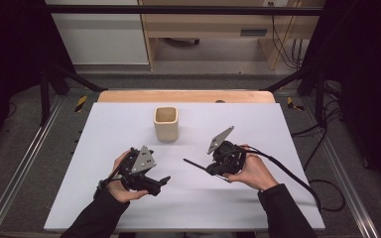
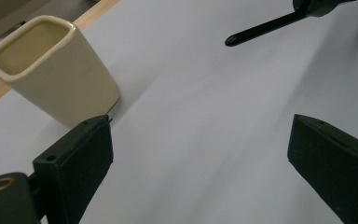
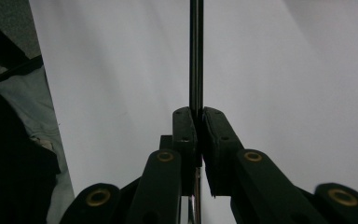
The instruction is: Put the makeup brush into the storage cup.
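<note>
1. Black rod: slim and round-tipped, clamped near 1 end in the right gripper, held clear of the white table sheet, with the long free end jutting toward the middle of the table
2. Right gripper view: pads pressed tight together on the rod, which runs straight up from the jaws as a thin dark line; a short silvery bit visible behind the pads, too little of it to name
3. Left gripper: jaws standing wide apart with nothing between them, low over the sheet at the front left, aimed roughly toward the rod's tip
4. Cream square-mouthed cup: upright near the back middle of the sheet, apparently empty, well apart from both grippers; in the high view, beyond the rod's free end and a little to its left; in the left gripper view, just past the near jaw, with the rod's tip far off at the top
5. Step in hand, by judgement: grasp done and rod in transit, with delivery to the cup the likely aim and not yet done
6. Next move, by judgement: raise the rod, carry it over the cup's mouth, tip the free end down, lower it inside, and only then part the jaws
7. Worth minding: a narrow mouth and a light-looking cup, so a knock on the rim could topple it; left gripper free to steady the cup's side
</note>
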Demonstrator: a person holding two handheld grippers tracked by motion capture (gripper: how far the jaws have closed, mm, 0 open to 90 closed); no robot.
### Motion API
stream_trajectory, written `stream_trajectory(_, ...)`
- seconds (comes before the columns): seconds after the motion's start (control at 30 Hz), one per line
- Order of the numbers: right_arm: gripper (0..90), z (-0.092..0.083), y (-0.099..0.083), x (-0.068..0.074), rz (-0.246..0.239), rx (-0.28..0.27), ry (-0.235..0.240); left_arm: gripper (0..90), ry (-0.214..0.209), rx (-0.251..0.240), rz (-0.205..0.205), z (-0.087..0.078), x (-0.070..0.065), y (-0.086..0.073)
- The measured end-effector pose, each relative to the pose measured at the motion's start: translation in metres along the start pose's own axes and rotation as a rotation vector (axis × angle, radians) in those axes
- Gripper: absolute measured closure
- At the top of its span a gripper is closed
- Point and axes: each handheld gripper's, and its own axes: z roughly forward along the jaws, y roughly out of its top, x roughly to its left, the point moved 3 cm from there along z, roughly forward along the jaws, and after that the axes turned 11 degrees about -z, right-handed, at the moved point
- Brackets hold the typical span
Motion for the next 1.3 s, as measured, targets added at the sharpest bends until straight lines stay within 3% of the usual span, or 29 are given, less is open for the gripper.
stream_trajectory(0.43,84.0,0.004,0.004,0.005,-0.038,0.021,0.055,8.3,-0.019,0.040,0.099,0.015,-0.022,0.012)
stream_trajectory(0.6,84.0,0.005,0.004,0.006,-0.022,0.034,0.064,9.0,-0.021,0.056,0.137,0.022,-0.030,0.014)
stream_trajectory(0.83,84.0,0.008,0.004,0.008,-0.037,0.053,0.088,10.6,-0.024,0.062,0.187,0.028,-0.039,0.017)
stream_trajectory(1.3,84.0,0.012,0.005,0.010,-0.030,0.064,0.120,18.3,-0.035,0.085,0.317,0.041,-0.060,0.022)
